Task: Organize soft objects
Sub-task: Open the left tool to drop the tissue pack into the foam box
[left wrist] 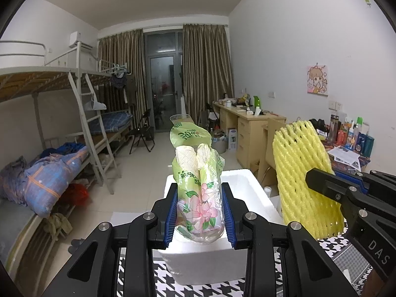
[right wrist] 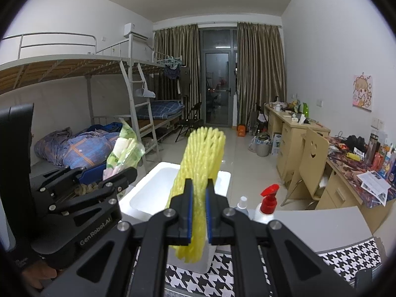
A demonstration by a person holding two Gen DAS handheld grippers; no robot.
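Yellow foam net sleeve [right wrist: 198, 173] squashy, my right gripper [right wrist: 198, 219] pinches mid-body | left gripper [left wrist: 200, 211] clamps crinkly tissue pack [left wrist: 198, 185] low | foam box [left wrist: 237, 180] below

Both wrist views face window; share foam box [left wrist: 237, 180].

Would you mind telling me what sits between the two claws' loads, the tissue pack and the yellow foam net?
Nothing: in the left wrist view only distant floor and desk show between the tissue pack and foam net.
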